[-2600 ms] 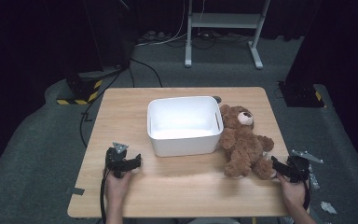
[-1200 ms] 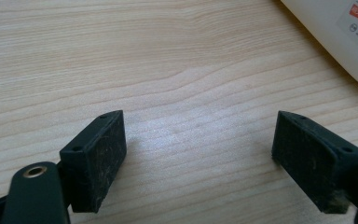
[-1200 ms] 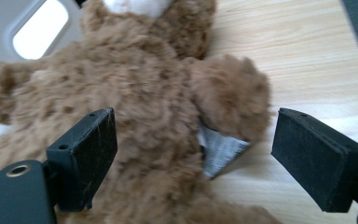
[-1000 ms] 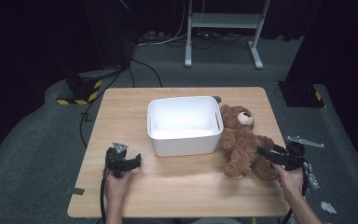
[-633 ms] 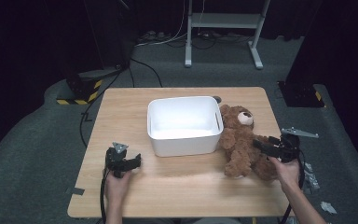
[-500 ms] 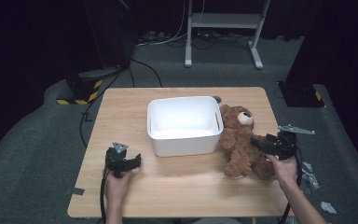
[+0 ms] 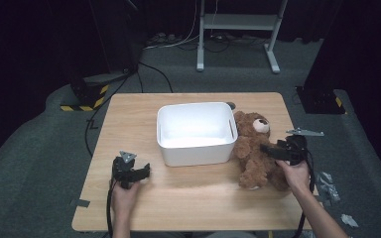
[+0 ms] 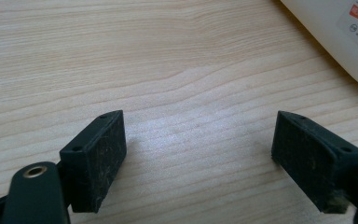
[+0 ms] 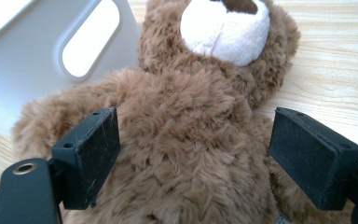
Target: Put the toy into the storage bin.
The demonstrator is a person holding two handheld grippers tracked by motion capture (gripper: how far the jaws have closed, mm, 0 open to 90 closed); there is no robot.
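A brown teddy bear [image 7: 254, 148] lies on its back on the wooden table [image 7: 188, 198], right beside the white tub [image 7: 194, 131]. My right gripper [image 7: 267, 150] hovers over the bear's belly with its jaws wide apart. In the right gripper view the bear's torso [image 9: 186, 140] sits between the open jaws, its white muzzle [image 9: 226, 28] above. My left gripper [image 7: 144, 172] rests at the table's front left, open, with only bare wood [image 8: 191, 107] between its pads [image 8: 98, 158].
The tub's side has a handle slot [image 9: 91, 37] facing the bear. A corner of the tub [image 8: 340, 32] lies ahead of the left gripper. Metal bits [image 7: 327, 183] lie on the floor to the right. A stand [image 7: 235, 29] is behind the table.
My right gripper has travelled from the table's right edge leftward and forward until its open jaws straddle the bear's body. The left gripper has stayed still.
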